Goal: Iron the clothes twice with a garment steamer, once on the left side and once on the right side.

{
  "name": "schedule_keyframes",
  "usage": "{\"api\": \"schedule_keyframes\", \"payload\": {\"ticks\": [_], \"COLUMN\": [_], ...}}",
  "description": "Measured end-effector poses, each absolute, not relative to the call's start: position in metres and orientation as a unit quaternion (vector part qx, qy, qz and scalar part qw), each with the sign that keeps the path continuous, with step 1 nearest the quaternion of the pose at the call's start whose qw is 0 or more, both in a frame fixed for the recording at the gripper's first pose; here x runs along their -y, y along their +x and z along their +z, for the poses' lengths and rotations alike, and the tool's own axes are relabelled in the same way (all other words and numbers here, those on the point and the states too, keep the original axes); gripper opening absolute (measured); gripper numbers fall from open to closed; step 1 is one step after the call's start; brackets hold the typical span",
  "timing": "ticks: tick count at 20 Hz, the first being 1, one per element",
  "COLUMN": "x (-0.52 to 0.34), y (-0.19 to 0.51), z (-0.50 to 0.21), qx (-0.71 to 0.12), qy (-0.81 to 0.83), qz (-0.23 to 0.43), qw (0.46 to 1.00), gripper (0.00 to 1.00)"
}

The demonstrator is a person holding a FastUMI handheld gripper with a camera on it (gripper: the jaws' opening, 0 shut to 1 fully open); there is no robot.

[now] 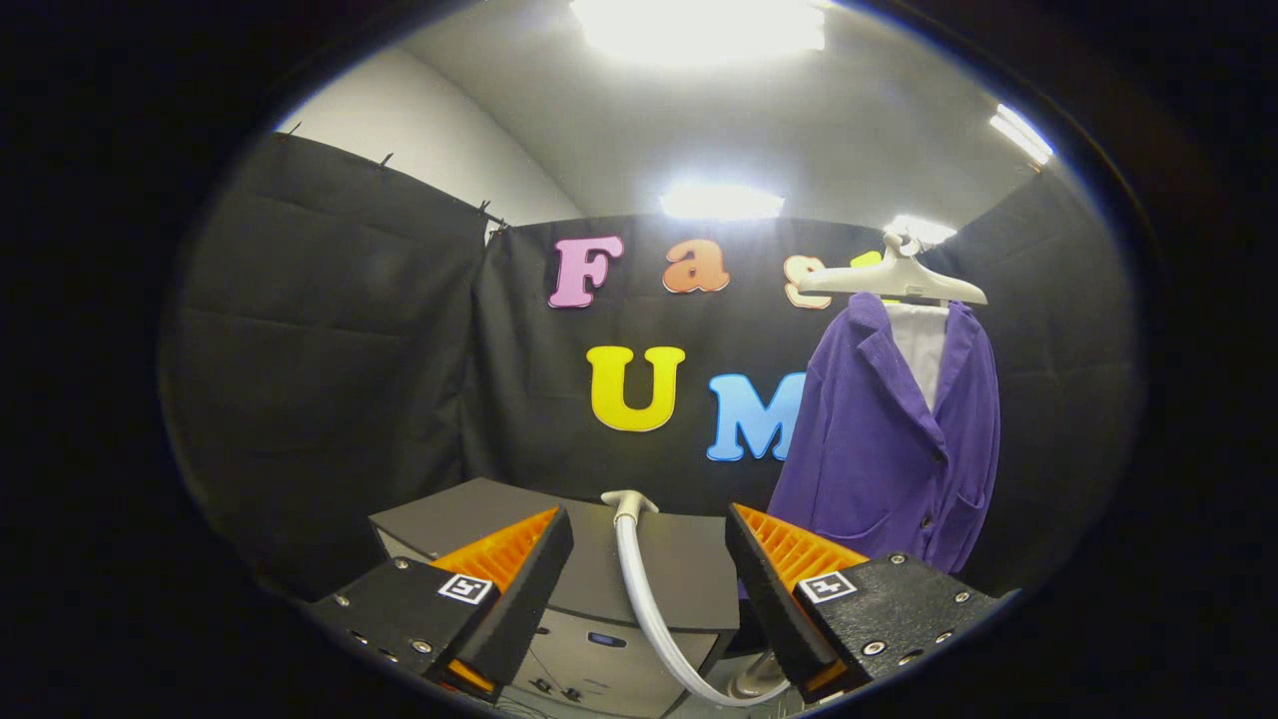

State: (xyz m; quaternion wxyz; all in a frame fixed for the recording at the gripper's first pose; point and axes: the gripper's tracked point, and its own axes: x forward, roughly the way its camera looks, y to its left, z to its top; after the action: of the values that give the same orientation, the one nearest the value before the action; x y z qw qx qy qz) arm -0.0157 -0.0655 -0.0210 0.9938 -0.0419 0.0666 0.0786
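Purple jacket hangs buttoned beyond the open tool.

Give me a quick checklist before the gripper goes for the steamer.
1. Fingers open and holding nothing: ok; gripper is spread wide.
2. Steamer hose between the fingers: ok.
3. Steamer head or handle located: cannot tell; the hose runs down under the fingers.
4. Purple jacket hanging on its hanger: ok, beyond the right finger.
5. Grey steamer base upright: ok.
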Motion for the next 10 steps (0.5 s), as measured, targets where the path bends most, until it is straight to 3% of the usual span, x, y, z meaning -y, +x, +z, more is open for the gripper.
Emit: {"api": "schedule_keyframes", "payload": {"ticks": [6, 10], "x": [0.072, 0.081], "y": [-0.019, 0.016], "z": [-0.034, -0.038], "qx": [-0.094, -0.095], "qy": [-0.013, -0.050], "qz": [0.093, 0.064], "qw": [0.991, 0.992], "gripper": [0.95, 0.95]}}
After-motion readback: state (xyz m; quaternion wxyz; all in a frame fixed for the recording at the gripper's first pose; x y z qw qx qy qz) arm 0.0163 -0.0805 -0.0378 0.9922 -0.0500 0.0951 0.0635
